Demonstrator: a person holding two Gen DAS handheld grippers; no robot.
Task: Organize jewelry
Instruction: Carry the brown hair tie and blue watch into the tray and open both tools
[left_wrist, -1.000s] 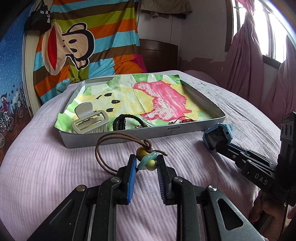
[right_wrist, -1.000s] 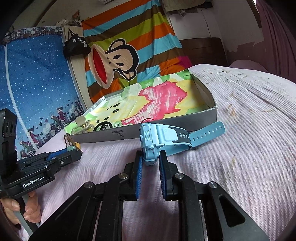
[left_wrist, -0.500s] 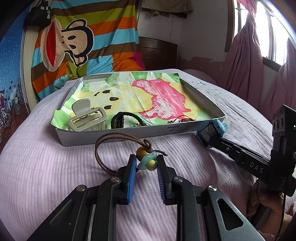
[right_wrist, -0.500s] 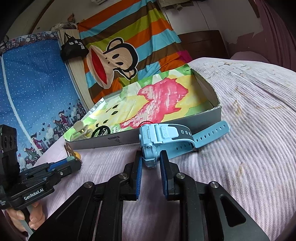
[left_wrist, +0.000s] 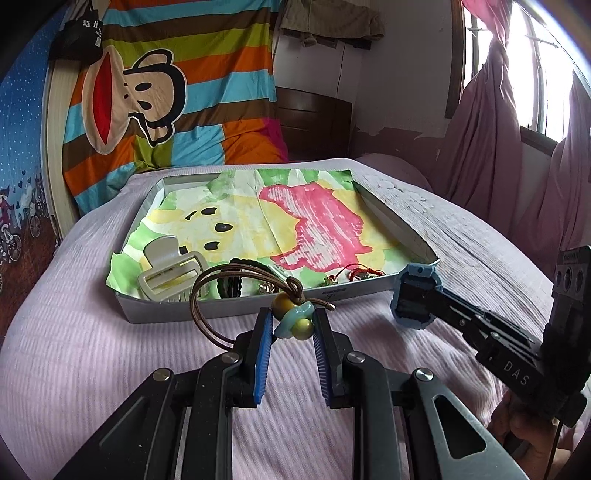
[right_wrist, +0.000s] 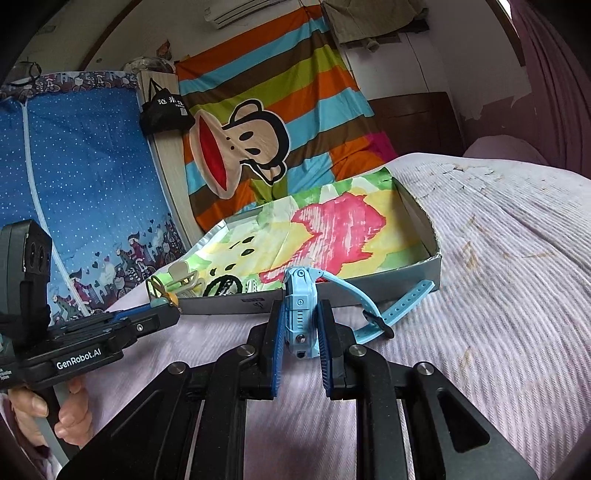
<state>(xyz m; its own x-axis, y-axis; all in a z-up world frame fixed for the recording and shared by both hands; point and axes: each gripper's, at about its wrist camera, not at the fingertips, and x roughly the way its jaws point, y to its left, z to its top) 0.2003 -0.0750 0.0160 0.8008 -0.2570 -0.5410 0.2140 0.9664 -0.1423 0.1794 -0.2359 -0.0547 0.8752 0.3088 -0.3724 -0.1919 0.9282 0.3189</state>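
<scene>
- The left claw (left_wrist: 291, 325) is clamping the bead cluster of a brown cord bracelet (left_wrist: 236, 284), holding it just above the bed (left_wrist: 92, 350) and just near of the tray's (left_wrist: 406, 229) near wall.
- The bracelet is looking light and limp: its cord loop is drooping to the left of the beads, so it is likely to swing and snag on the tray wall. The hard beads are the sensible place to pinch, though being round and glossy they could slip from the pads.
- The right claw (right_wrist: 301, 332) is gripping the body of a blue child's watch (right_wrist: 299, 314) edge-on, near the tray's near right corner.
- The watch body is appearing stiff and fairly light, giving flat sides to squeeze; its soft strap is trailing to the right over the bed and may drag.
- Inside the tray, a beige hair clip (left_wrist: 171, 273), a dark braided band (left_wrist: 236, 284) and a red string piece (left_wrist: 354, 275) are lying along the near edge.
</scene>
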